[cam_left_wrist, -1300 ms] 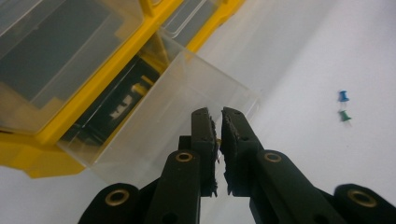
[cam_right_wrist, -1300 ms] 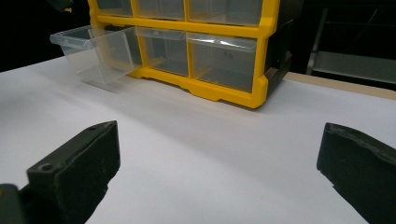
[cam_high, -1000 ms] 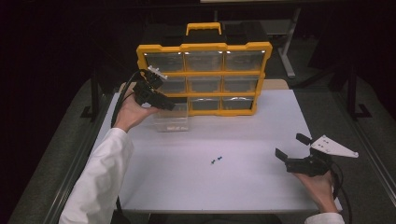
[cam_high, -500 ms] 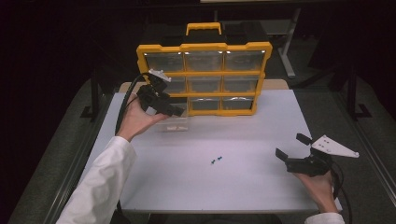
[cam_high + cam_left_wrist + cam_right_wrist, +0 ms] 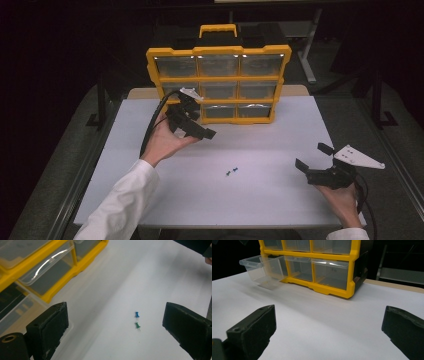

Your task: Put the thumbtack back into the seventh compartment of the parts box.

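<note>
A person in white sleeves worked at a white table [image 5: 150, 150] with a two-jaw gripper in each hand. The left gripper [image 5: 197, 131] hung above the table just in front of a yellow organizer [image 5: 217, 51], a standing case with 9 clear drawers in 3 rows of 3 and a handle on top. Its jaws had just been opening and stood wide apart, with nothing between them. In the left gripper view, the 2 black pads [image 5: 48, 327] framed bare tabletop and 2 pushpins lying almost end to end, a blue pushpin [image 5: 137, 314] and a green pushpin [image 5: 137, 325], both below and ahead of the jaws and touched by neither. In the high view the pair lay near the middle of the table, well apart from both grippers.

The bottom-left drawer [image 5: 260, 267] of the organizer stood pulled out, its clear front jutting over the table; the other drawers sat flush. The left gripper was near that drawer but apart from it.

The right gripper [image 5: 314, 157] rested low at the table's near right, pointed toward the organizer, its jaws likewise spread wide and holding nothing.
</note>
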The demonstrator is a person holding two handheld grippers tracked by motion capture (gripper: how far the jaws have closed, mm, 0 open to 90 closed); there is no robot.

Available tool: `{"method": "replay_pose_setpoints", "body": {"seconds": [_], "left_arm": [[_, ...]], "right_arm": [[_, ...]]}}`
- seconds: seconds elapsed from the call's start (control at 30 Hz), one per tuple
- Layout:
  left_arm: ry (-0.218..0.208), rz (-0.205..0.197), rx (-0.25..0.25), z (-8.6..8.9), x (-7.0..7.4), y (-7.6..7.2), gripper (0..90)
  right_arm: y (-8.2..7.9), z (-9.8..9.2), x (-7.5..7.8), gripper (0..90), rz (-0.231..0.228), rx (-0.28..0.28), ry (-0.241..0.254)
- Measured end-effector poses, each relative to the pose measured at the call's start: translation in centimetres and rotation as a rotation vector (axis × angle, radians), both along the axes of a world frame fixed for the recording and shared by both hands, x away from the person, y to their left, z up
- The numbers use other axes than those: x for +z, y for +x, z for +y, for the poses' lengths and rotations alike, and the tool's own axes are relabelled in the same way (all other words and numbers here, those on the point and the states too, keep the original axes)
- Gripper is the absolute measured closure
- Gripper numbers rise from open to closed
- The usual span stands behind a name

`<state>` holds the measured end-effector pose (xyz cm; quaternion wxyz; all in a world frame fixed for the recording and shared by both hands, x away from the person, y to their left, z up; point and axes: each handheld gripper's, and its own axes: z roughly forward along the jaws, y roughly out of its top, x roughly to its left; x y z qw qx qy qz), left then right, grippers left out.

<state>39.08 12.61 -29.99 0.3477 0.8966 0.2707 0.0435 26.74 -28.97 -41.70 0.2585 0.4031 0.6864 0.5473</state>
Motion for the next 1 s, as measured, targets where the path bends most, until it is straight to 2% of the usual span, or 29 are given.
{"method": "replay_pose_setpoints", "body": {"seconds": [0.17,0.23,0.33,0.47,0.5,0.63,0.83,0.87,0.9,1.0], "left_arm": [[-0.016,-0.013,0.000,-0.8,-0.6,-0.9,6.0],[-0.005,-0.014,0.001,-1.1,-1.1,-1.3,6.0],[0.001,-0.004,-0.010,-1.5,-1.8,-1.5,6.1],[0.004,0.031,-0.038,-2.4,-3.7,-2.0,6.0],[0.004,0.031,-0.038,-2.4,-3.7,-2.0,6.0],[0.030,0.049,-0.038,-3.1,-5.3,-2.4,6.1],[0.059,0.039,-0.042,-4.0,-6.5,-3.0,6.1],[0.080,0.036,-0.052,-4.5,-7.0,-3.2,6.1],[0.080,0.036,-0.052,-4.5,-7.0,-3.2,6.2],[0.091,0.054,-0.058,-5.1,-8.2,-3.5,6.6]], "right_arm": [[0.0,-0.1,0.0,0.0,0.000,-0.001,0.004],[0.0,-0.1,0.0,0.0,0.000,-0.002,0.003],[0.0,-0.1,0.0,0.0,0.000,-0.003,0.004],[0.0,-0.2,-0.1,0.0,0.000,-0.006,0.004],[0.0,-0.2,-0.1,0.0,0.000,-0.006,0.004],[0.0,-0.2,-0.1,0.0,0.006,-0.005,0.001],[0.0,-0.2,-0.1,0.0,0.008,-0.010,-0.004],[0.0,-0.2,-0.1,0.0,0.009,-0.012,-0.004],[0.0,-0.2,-0.1,0.0,0.009,-0.012,-0.004],[0.0,-0.2,-0.1,0.0,0.008,-0.011,-0.004]]}}
